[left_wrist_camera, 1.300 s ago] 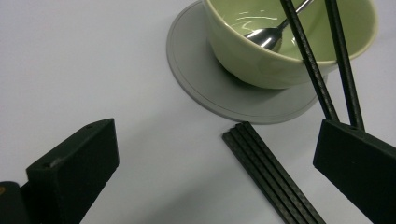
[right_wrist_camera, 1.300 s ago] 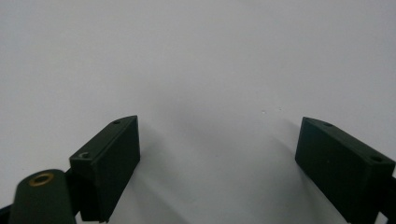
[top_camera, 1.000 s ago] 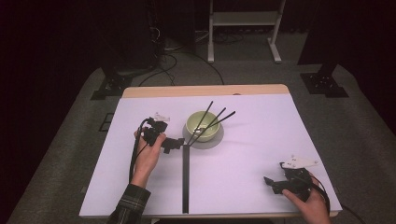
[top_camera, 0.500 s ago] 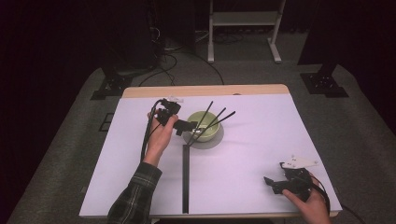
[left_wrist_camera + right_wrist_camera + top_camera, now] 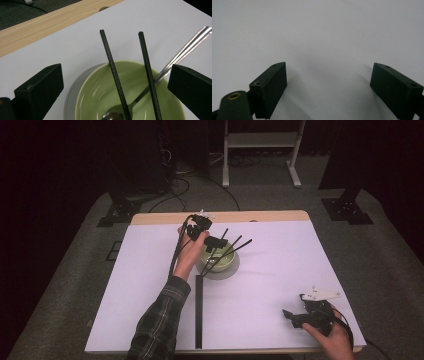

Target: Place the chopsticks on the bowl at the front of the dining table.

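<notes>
Left gripper point(image 5: 216, 241) has moved over the last second from the desk point(image 5: 280, 270) left of the bowl point(image 5: 218, 261) up toward the far edge, and now hangs over the bowl's far-left rim. Right gripper point(image 5: 295, 316) hasn't budged: parked near the near right corner, jaws wide apart, nothing between them, just bare desk in the right gripper view.

Left jaws are spread wide and hold nothing. In the left gripper view they bracket the two black chopsticks point(image 5: 130, 75), which lean in the green bowl with their tips poking out over the far rim. A metal spoon point(image 5: 160, 75) sits in there too: head at the bottom, handle out over the rim toward the right jaw.

Bowl sits around the middle of the desk, a bit toward the far edge, at the far end of a black strip point(image 5: 199, 310) running to the near edge.

Read: the approach looks done and the grab is next, likely the chopsticks. Risk: the spoon handle lies just beside the right-hand chopstick, so closing as lined up could catch it. Nothing lifted yet.
</notes>
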A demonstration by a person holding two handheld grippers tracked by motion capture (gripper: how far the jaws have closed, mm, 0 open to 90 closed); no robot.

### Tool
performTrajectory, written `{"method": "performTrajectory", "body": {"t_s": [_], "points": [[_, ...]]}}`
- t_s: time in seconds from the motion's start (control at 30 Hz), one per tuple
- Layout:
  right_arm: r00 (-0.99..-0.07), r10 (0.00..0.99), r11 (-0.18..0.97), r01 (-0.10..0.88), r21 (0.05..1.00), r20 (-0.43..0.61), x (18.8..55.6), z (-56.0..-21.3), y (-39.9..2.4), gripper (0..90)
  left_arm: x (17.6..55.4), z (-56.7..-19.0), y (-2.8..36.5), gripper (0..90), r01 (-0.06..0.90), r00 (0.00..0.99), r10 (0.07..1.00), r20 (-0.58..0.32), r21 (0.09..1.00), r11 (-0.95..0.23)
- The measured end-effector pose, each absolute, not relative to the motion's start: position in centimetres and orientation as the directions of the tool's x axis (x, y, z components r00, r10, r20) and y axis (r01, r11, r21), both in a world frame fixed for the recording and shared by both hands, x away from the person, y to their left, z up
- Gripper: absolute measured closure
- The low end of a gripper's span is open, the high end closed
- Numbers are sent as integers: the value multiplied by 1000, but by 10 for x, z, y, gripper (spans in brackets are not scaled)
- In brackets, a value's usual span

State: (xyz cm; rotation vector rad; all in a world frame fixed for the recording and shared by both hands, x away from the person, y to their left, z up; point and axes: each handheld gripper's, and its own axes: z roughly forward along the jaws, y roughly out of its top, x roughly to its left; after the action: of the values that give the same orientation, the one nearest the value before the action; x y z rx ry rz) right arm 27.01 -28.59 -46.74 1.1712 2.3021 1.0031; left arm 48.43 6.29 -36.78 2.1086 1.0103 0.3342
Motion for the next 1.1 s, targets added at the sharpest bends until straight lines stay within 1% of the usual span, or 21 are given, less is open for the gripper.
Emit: {"method": "performTrajectory", "body": {"t_s": [0.27, 0.67, 0.8, 1.1], "points": [[-586, 810, 400, 549, 734, -3, 270, -467, -286, 123, 504, -376, 42, 0, 551, 655, 754, -49, 714, -432], [-587, 809, 402, 546, 735, -7, 270, -467, -286, 124, 514, -388, 23, 0, 564, 658, 752, -49, 693, -449], [-588, 809, 403, 545, 735, -8, 270, -467, -286, 124, 517, -390, 19, 0, 565, 658, 753, -33, 682, -464], [-587, 810, 402, 547, 735, -6, 270, -467, -286, 124, 524, -393, 20, 0, 584, 640, 768, -34, 671, -457]]}}
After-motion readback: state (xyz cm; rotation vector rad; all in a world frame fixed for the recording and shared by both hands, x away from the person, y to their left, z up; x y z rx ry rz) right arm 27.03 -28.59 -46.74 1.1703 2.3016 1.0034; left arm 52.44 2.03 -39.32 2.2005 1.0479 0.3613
